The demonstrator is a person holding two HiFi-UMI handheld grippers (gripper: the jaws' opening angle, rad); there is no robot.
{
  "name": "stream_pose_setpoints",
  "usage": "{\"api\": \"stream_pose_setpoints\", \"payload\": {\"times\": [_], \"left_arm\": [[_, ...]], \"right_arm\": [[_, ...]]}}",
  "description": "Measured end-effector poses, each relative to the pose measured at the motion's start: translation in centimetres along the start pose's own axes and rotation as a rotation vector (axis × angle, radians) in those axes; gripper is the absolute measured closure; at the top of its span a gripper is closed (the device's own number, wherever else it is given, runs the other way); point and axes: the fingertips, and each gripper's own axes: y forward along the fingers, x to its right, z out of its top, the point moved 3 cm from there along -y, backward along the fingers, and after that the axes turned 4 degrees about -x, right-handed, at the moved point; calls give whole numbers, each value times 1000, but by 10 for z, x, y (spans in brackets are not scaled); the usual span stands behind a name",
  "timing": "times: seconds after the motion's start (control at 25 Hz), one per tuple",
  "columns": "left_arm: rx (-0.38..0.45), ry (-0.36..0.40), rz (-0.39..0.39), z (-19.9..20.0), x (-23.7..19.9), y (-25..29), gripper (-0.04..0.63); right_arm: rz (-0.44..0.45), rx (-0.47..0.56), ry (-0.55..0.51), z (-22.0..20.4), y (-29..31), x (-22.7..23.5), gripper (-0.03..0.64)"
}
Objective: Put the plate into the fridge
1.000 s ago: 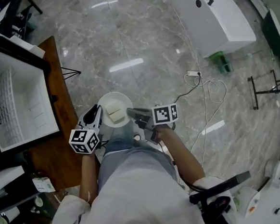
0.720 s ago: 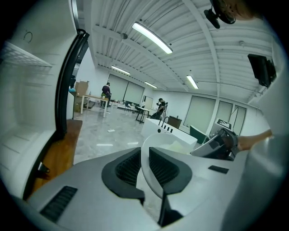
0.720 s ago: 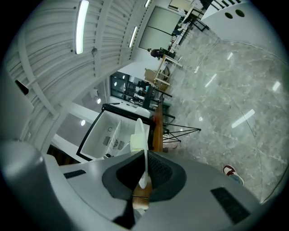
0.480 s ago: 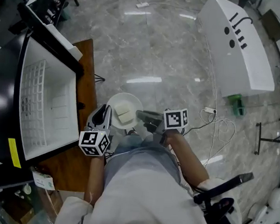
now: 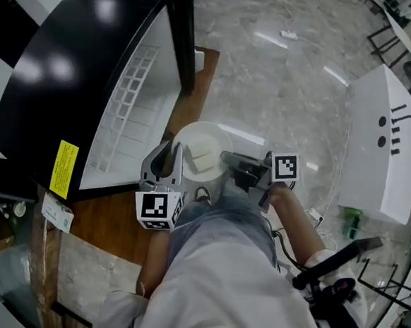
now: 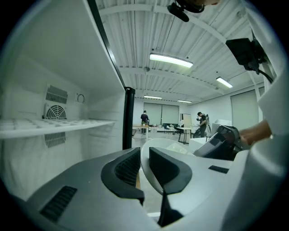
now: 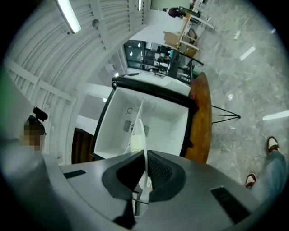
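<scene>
A white plate (image 5: 197,139) carries a pale block of food (image 5: 204,157) and hangs level in front of my body. My left gripper (image 5: 170,158) is shut on its left rim, my right gripper (image 5: 228,159) on its right rim. In the left gripper view the rim (image 6: 145,155) sits pinched between the dark pads. The right gripper view shows the plate (image 7: 139,128) edge-on in the jaws, in line with the fridge's white inside (image 7: 158,119). The black fridge (image 5: 64,64) stands open just left of the plate, its white cavity (image 5: 135,112) facing it.
The fridge rests on a brown wooden table (image 5: 110,202). A wire shelf (image 6: 54,126) crosses its cavity, with a fan grille (image 6: 52,110) at the back. A white cabinet (image 5: 381,138) stands on the marble floor to the right. A yellow label (image 5: 63,166) is on the fridge's side.
The plate, held by both grippers, has come nearer the fridge. The open fridge now fills the upper left of the head view, and the white cabinet has swung to the right.
</scene>
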Motion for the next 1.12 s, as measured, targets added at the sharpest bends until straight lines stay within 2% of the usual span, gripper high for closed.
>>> {"api": "stream_pose_setpoints", "payload": {"times": [0.24, 0.4, 0.52, 0.72, 0.92, 1.12], "left_arm": [[83, 1, 300, 15, -74, -12, 525], [115, -54, 410, 26, -91, -3, 525], [150, -40, 537, 53, -106, -5, 525], [141, 30, 730, 83, -131, -2, 525], [138, 16, 869, 82, -139, -3, 525], [101, 21, 1015, 70, -140, -14, 526]], "right_arm": [[112, -272, -100, 61, 95, -8, 594], [165, -387, -81, 92, 121, -5, 594], [230, -478, -40, 113, 147, -18, 594], [285, -588, -16, 145, 189, -31, 594], [314, -683, -33, 157, 212, -27, 594], [319, -744, 53, 153, 237, -19, 594]]}}
